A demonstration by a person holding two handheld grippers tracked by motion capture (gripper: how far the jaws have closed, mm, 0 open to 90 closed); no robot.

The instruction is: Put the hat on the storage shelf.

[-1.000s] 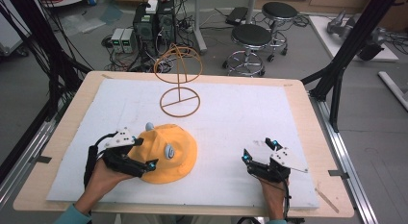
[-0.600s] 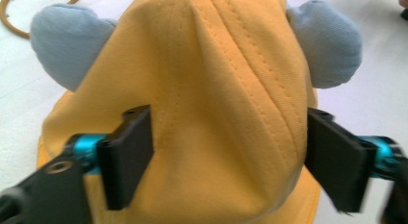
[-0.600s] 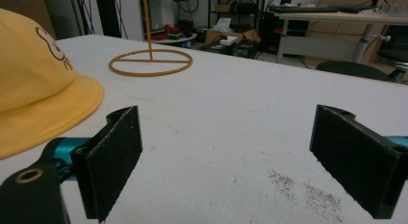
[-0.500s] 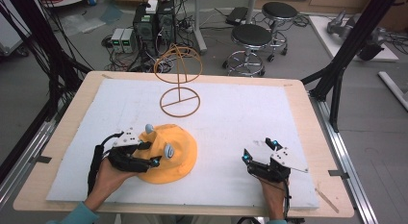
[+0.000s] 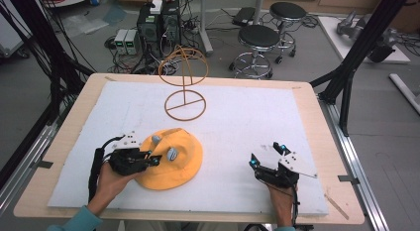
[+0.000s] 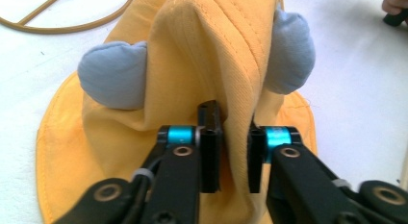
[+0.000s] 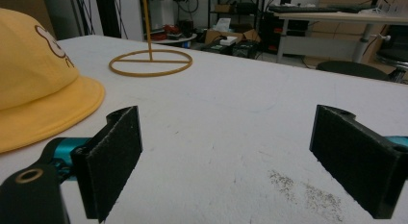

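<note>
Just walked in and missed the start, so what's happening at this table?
A person works a gripper in each hand. The left gripper has just been closing and now pinches a fold of the yellow hat on the white mat. The right gripper rests open, holding nothing. A wire hat stand waits farther back.

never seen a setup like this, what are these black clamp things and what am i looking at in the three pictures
A person sits at a table holding a hand-held two-jaw gripper in each hand. One picture looks down from above; the other two come from cameras riding on each gripper. On the white mat lie a yellow hat with grey ears and a wire hat stand. The left gripper has just been closing and now pinches a fold of the hat's crown. The right gripper rests open, holding nothing.
</note>
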